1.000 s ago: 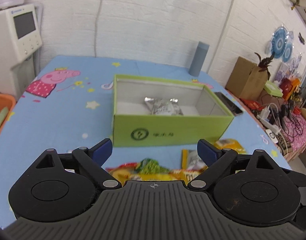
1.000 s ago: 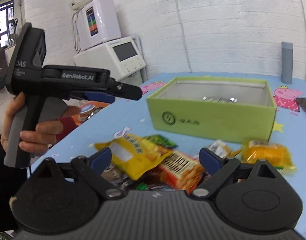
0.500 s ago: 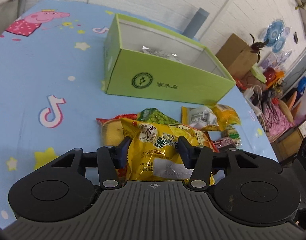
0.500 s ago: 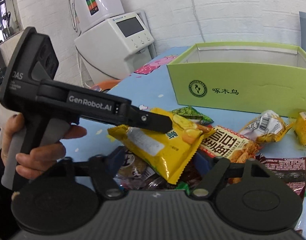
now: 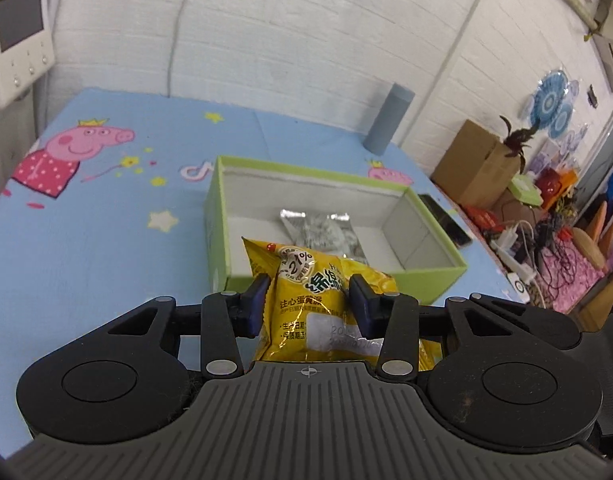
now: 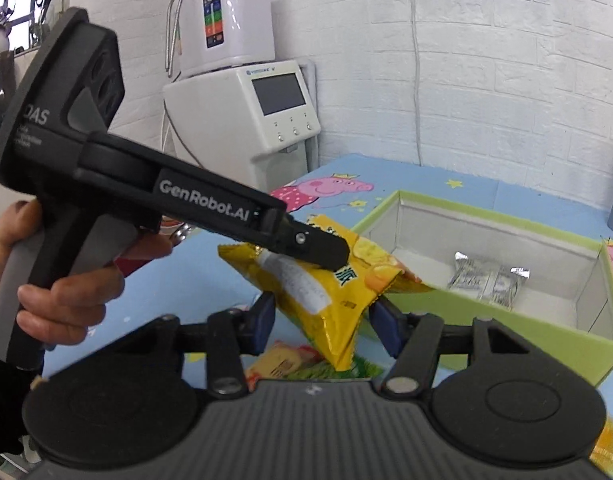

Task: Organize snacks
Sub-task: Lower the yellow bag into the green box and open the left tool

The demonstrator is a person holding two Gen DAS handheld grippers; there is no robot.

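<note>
My left gripper (image 5: 308, 296) is closing on a yellow snack bag (image 5: 302, 268), pads pressing its sides, and holds it in the air in front of the open green box (image 5: 438, 284). One silver packet (image 5: 322, 232) lies inside the box. In the right wrist view the left gripper (image 6: 334, 256) comes in from the left, clamped on the yellow bag (image 6: 318, 292) near the green box (image 6: 486, 344). My right gripper (image 6: 322, 320) is closing; the bag's lower corner hangs between its fingers, with a gap at the left pad.
More snack packets (image 6: 282, 364) lie on the blue cartoon tablecloth (image 5: 86, 240) under my right gripper. A grey cylinder (image 5: 388, 118) stands behind the box and a dark phone (image 5: 446, 220) lies at its right. A white machine (image 6: 266, 108) stands beyond the table. A hand (image 6: 62, 300) grips the left handle.
The left jaws went from wide to clamped on the yellow bag and lifted it off the pile toward the box. The right jaws narrowed and that gripper moved nearer the box.
</note>
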